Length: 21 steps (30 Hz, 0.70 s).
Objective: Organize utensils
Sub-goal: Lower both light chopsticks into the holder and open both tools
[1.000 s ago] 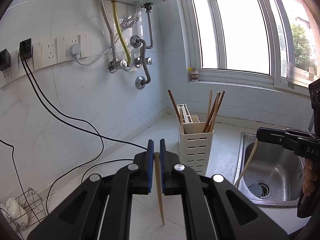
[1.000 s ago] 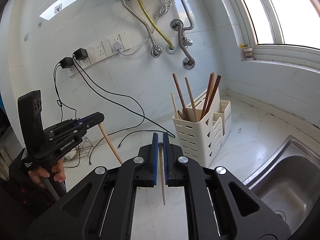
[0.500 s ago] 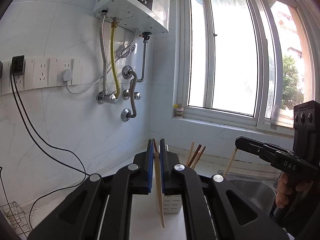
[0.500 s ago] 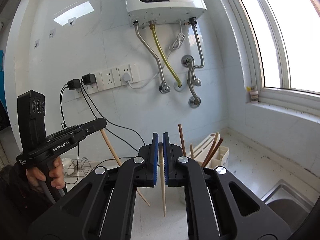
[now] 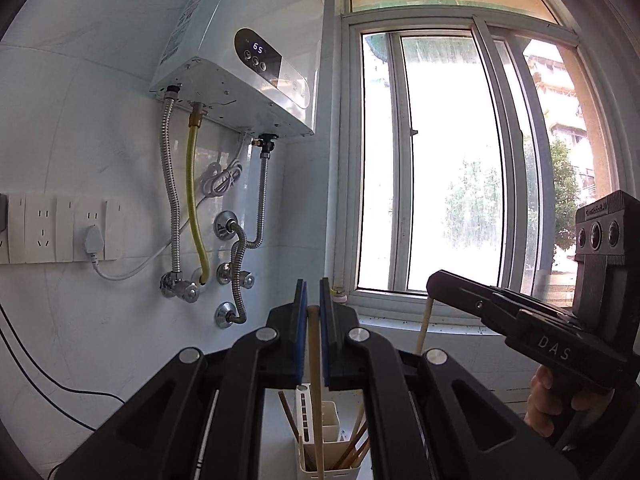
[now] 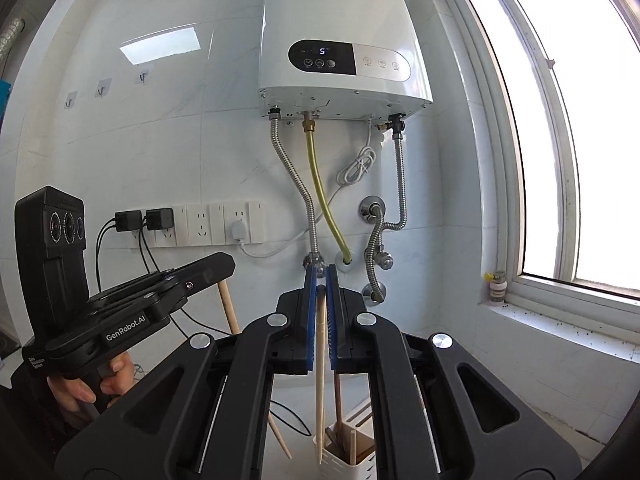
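Gripping pale chopstick (image 5: 314,364), left claw (image 5: 313,304) clenched on upper end, stick hanging down over white utensil holder (image 5: 320,444) on surface below. Holder already carries several brown and pale chopsticks. Wall-mounted water heater (image 6: 340,40) behind, hoses beneath. Right claw (image 6: 320,292) likewise clamped on second pale chopstick (image 6: 320,380), tip dangling just above holder's rim. Window (image 5: 452,160) to right, bright.

Black tool (image 5: 313,312) with blue pads (image 5: 301,332), silver screws (image 5: 358,335).
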Each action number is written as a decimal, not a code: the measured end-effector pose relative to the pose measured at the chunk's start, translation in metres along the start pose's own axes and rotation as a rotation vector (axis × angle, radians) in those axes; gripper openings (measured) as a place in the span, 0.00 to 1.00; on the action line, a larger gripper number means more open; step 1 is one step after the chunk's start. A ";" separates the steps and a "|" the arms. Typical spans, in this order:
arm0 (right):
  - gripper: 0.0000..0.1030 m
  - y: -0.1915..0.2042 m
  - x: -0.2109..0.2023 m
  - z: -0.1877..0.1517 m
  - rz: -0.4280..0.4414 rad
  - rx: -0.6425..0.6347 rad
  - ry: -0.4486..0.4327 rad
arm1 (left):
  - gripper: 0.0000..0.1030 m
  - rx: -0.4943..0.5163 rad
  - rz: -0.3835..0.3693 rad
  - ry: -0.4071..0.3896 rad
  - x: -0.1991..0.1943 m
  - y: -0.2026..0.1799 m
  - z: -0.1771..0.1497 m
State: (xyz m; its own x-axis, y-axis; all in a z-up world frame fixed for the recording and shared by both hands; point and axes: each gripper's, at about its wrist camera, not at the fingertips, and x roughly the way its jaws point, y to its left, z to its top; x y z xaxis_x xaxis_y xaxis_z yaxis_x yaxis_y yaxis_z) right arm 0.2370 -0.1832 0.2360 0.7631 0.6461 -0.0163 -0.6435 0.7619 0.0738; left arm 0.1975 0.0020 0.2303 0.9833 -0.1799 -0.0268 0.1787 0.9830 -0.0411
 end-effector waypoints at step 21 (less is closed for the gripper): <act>0.04 -0.045 0.072 -0.065 -0.064 0.097 0.195 | 0.05 -0.052 -0.048 0.099 0.086 0.009 -0.049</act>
State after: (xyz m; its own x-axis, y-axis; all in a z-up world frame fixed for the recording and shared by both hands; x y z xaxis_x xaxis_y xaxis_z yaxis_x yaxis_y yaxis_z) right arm 0.3169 -0.1683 0.1672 0.7702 0.6003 -0.2155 -0.5780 0.7998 0.1621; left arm 0.2821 -0.0062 0.1791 0.9652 -0.2317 -0.1216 0.2209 0.9706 -0.0960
